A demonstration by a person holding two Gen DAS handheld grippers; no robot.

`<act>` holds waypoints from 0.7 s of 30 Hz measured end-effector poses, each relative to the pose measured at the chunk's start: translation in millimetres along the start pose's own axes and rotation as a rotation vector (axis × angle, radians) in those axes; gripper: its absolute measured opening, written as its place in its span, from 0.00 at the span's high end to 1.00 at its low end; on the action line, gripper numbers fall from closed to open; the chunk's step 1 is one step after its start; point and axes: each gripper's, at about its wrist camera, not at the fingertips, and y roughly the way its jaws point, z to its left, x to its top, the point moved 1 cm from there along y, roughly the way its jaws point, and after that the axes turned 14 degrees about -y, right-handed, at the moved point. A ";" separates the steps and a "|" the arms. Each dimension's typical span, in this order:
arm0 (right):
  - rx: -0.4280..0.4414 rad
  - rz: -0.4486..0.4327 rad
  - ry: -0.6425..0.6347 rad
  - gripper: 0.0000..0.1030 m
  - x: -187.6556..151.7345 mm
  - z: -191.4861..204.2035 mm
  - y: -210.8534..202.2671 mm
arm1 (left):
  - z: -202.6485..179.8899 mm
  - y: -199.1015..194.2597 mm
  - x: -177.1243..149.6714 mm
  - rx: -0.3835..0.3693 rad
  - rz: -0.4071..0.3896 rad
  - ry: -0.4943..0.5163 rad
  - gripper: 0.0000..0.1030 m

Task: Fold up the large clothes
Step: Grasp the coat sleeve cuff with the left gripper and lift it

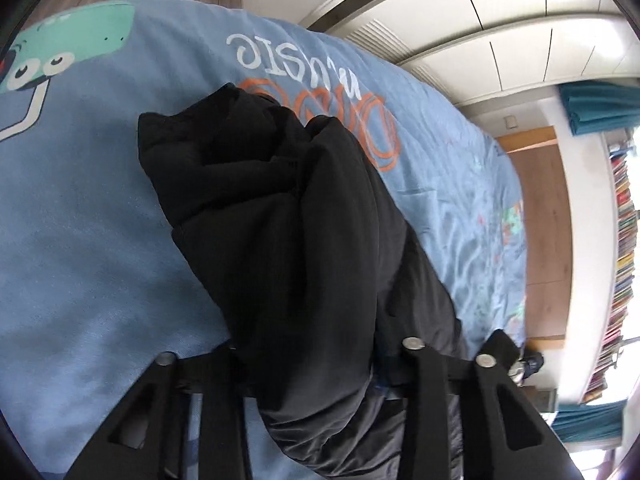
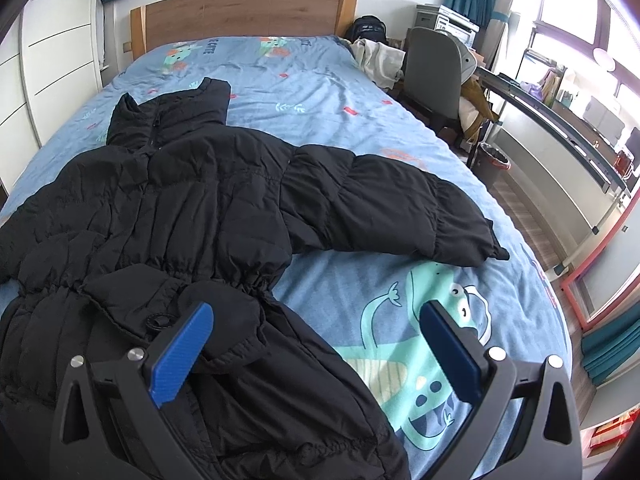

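A large black puffer coat (image 2: pixel 192 208) lies spread on the blue bed (image 2: pixel 304 80), collar toward the headboard, one sleeve (image 2: pixel 400 212) stretched out to the right. My right gripper (image 2: pixel 316 344) is open above the coat's lower right edge; its blue pads (image 2: pixel 182 356) are wide apart and hold nothing. In the left wrist view my left gripper (image 1: pixel 320 364) is shut on a bunched part of the black coat (image 1: pixel 288 216), which hangs over the bedspread (image 1: pixel 80 240). Its fingertips are hidden by the fabric.
A wooden headboard (image 2: pixel 240 16) stands at the far end. White wardrobe doors (image 2: pixel 52 64) line the left side. A grey chair (image 2: pixel 432 80) with clothes, a desk and a small bin (image 2: pixel 494 162) stand to the right of the bed.
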 end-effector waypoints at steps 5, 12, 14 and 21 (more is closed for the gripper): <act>0.009 -0.006 0.014 0.00 -4.5 -4.6 -4.4 | -21.8 -22.0 -8.6 -0.037 -0.003 0.077 0.83; 0.018 -0.035 0.016 0.00 -13.1 -12.3 -20.9 | -90.1 -61.6 -57.7 -0.104 -0.022 0.310 0.85; 0.017 -0.044 0.026 0.00 -15.7 -16.7 -26.5 | -111.0 -72.1 -80.3 -0.136 -0.021 0.390 0.85; 0.018 -0.067 0.065 0.00 -29.0 -35.6 -44.4 | -173.9 -76.5 -195.9 -0.212 0.086 0.670 0.85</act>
